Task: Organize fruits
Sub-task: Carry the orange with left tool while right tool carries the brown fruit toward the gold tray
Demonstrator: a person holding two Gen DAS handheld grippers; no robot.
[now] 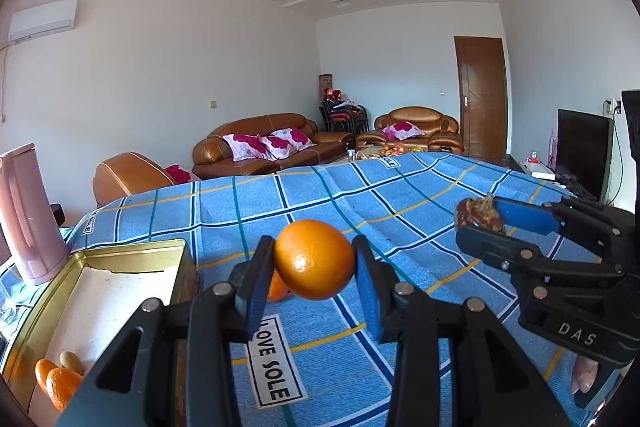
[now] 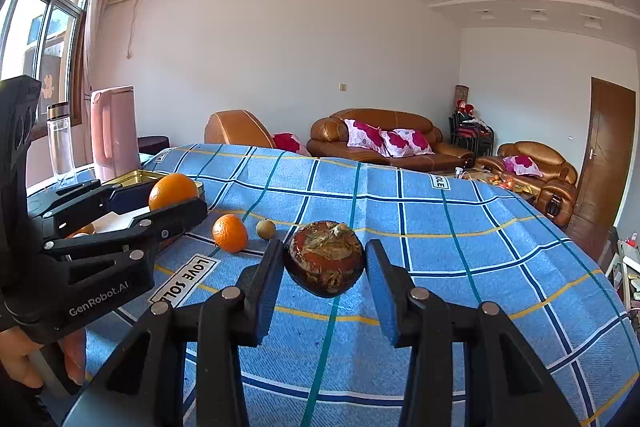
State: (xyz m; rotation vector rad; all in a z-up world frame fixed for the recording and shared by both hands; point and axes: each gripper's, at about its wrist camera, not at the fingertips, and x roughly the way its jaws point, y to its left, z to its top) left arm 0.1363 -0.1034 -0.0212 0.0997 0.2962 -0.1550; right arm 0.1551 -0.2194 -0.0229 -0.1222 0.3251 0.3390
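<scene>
Orange and glossy, with a pale stem dimple facing the lens, a large orange (image 1: 315, 259) sits pinched between the 2 blue pads of the left gripper (image 1: 314, 267), held up off the blue plaid tablecloth (image 1: 400, 195). Dark brown and mottled, with a dry, crusty tan crown, a round brown fruit (image 2: 326, 258) is clamped the same way in the right gripper (image 2: 326, 267), also raised above the cloth. On the cloth between the 2 tools lie a smaller orange (image 2: 230, 233) and, just beside it, a little greenish-brown fruit (image 2: 265, 229), apart from each other and touching neither gripper. A white label reading LOVE SOLE (image 1: 272, 363) is printed on the cloth under the left gripper. At the left edge of the table stands a gold tin box (image 1: 132, 251), open, with a pale lining; in its near corner rest 2 small oranges (image 1: 56, 383) and a tan oval fruit (image 1: 72, 361), close together. Behind the tin stand a pink jug (image 2: 114, 131) and a clear bottle (image 2: 60, 143). Beyond the table are brown leather sofas (image 2: 384, 139) with pink floral cushions.
</scene>
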